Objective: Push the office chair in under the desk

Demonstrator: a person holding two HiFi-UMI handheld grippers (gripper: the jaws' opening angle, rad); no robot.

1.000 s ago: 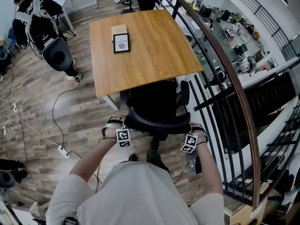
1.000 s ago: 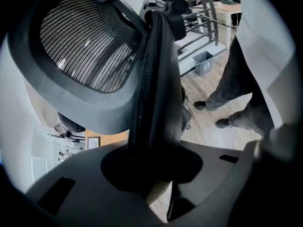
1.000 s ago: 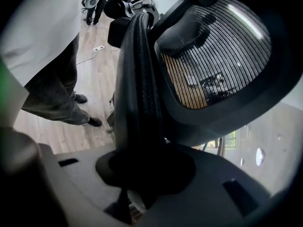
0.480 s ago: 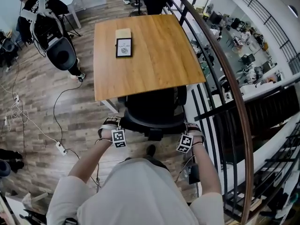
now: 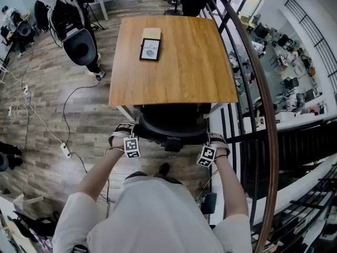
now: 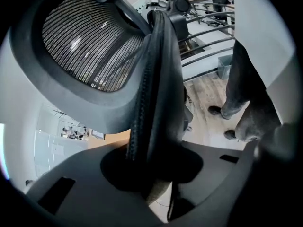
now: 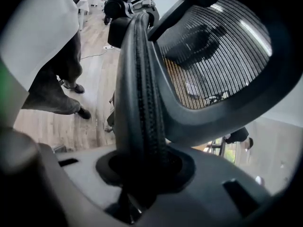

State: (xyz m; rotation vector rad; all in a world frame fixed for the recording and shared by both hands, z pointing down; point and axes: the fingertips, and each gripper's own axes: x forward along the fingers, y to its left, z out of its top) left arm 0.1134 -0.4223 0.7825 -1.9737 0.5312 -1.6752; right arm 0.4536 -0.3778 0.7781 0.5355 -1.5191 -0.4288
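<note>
The black office chair stands at the near edge of the wooden desk, its seat hidden under the top and only its curved backrest showing. My left gripper is shut on the left edge of the backrest, and my right gripper on the right edge. In the left gripper view the padded backrest rim runs down between the jaws of the left gripper, with the mesh panel beside it. The right gripper view shows the same: the rim is clamped in the right gripper.
A dark metal railing with a wooden handrail runs close along the right of desk and chair. A framed picture lies on the desk. Another chair stands at the back left. A cable and power strip lie on the wood floor at left.
The chair has rolled forward under the desk; its seat and armrests are now hidden by the top. Both grippers moved forward with the backrest, still clamped on it.
</note>
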